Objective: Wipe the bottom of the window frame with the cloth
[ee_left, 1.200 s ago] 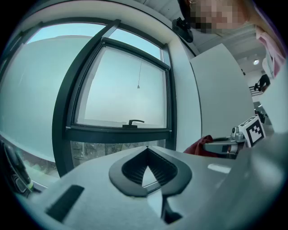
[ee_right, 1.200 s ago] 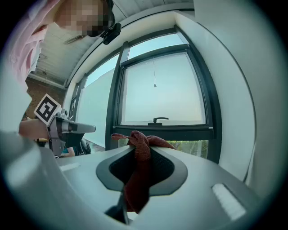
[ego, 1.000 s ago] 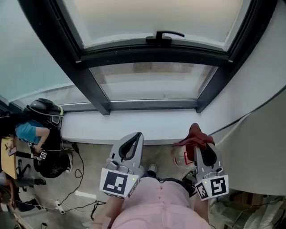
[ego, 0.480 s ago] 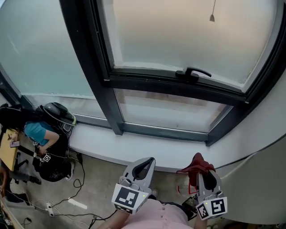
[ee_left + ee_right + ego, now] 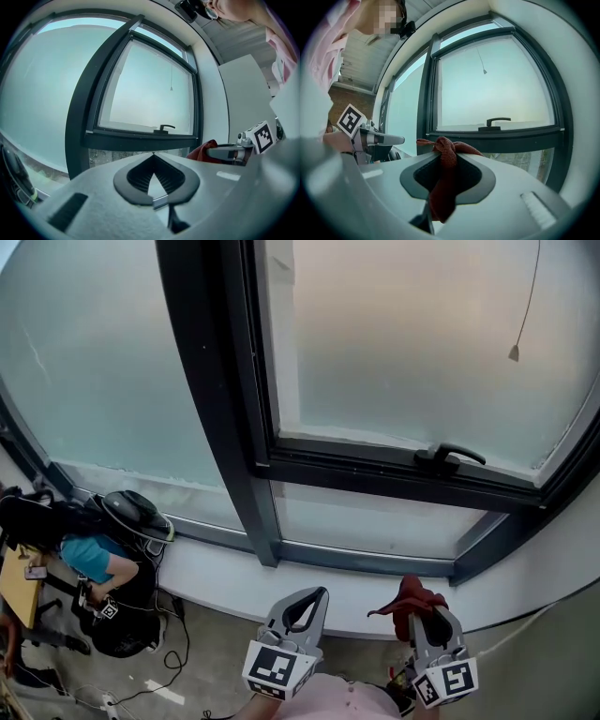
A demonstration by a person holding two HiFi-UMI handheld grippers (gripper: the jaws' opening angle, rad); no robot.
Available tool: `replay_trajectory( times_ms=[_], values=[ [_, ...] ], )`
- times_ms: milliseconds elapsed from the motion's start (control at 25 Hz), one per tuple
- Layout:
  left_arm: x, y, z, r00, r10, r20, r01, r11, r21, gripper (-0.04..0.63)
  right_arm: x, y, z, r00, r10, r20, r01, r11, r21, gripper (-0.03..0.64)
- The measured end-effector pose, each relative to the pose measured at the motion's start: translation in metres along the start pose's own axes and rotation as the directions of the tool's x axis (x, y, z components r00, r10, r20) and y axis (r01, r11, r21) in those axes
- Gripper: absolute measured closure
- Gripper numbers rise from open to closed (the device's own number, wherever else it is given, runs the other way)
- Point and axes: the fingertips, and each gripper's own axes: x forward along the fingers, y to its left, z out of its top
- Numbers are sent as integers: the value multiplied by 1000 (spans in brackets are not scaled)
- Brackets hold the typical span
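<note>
Right gripper (image 5: 418,607): jaws were clenched on a red cloth (image 5: 409,594), whose knotted end bunched above the jaw tips; it was held low, pointing toward the window's lower right corner. Left gripper (image 5: 313,596): jaws were closed on nothing, tips touching, held beside the right and apart from it. The cloth hung clear of the white sill (image 5: 216,568) and the dark window frame (image 5: 366,561).
</note>
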Motion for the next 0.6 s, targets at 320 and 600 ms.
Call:
replay_trajectory(
  times_ms=[320, 600],
  values=[
    [14, 89, 31, 999, -22, 25, 21, 999, 38, 601, 89, 37, 26, 998, -24, 62, 24, 1000, -1, 535],
    [16, 132, 32, 999, -7, 32, 6, 1000, 24, 601, 132, 57, 27, 998, -8, 60, 8, 1000, 0, 535]
  ],
)
